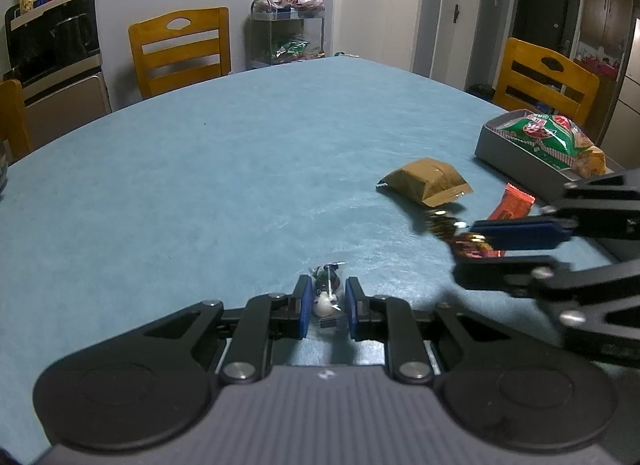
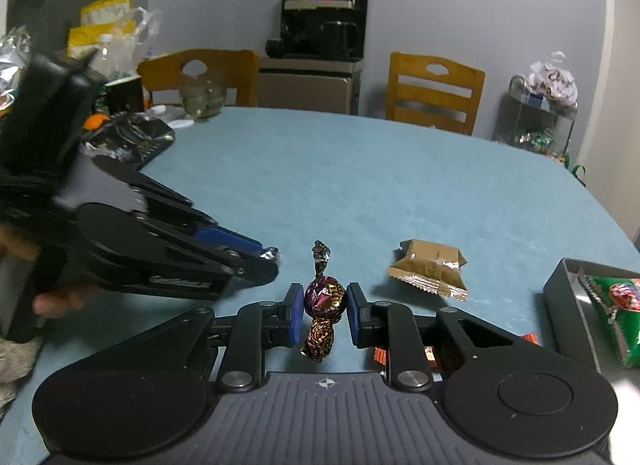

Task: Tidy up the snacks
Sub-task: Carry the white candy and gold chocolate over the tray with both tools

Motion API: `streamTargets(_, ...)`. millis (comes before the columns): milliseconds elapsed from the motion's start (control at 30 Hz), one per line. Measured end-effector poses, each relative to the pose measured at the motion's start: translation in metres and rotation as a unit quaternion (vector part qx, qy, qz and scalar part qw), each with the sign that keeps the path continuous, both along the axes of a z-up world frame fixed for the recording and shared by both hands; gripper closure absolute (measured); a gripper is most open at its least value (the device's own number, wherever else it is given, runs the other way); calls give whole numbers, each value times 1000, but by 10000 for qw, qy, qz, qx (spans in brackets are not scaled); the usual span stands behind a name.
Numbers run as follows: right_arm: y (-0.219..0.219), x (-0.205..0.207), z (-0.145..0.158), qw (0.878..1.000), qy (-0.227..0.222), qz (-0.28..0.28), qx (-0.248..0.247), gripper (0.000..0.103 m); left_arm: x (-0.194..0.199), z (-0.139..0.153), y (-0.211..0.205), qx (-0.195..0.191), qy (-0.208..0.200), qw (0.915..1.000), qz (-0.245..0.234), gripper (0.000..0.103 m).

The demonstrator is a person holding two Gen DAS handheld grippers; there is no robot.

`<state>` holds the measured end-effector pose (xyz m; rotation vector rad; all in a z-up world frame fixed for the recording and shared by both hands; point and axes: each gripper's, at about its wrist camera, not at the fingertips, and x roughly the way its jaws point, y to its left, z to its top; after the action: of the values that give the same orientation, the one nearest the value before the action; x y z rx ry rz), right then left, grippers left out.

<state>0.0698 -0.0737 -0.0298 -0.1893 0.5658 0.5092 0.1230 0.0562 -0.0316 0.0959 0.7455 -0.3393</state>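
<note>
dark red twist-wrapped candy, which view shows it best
The right wrist view: the dark red candy sits sharp and centred in the right gripper. The left wrist view shows it blurred, partly hidden behind a finger.

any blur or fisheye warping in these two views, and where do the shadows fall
Left wrist view: the right gripper and its dark red candy are motion-smeared; the blue table edge bows from fisheye; the brown packet casts a soft shadow toward the camera.
Right wrist view: the left gripper is blurred at the frame's left; the candy is sharp, with foil glints.
</note>
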Motion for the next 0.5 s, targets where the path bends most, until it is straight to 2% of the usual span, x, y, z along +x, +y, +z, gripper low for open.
streamTargets(300, -29, -34, 15, 9995, -65, 186, 265, 78, 2, -1, -4, 45, -18, 10000, 38, 88)
streamTargets(500, -45, -54, 13, 9993, -198, 256, 173, 78, 2, -1, -6, 66, -35, 9999, 73, 88)
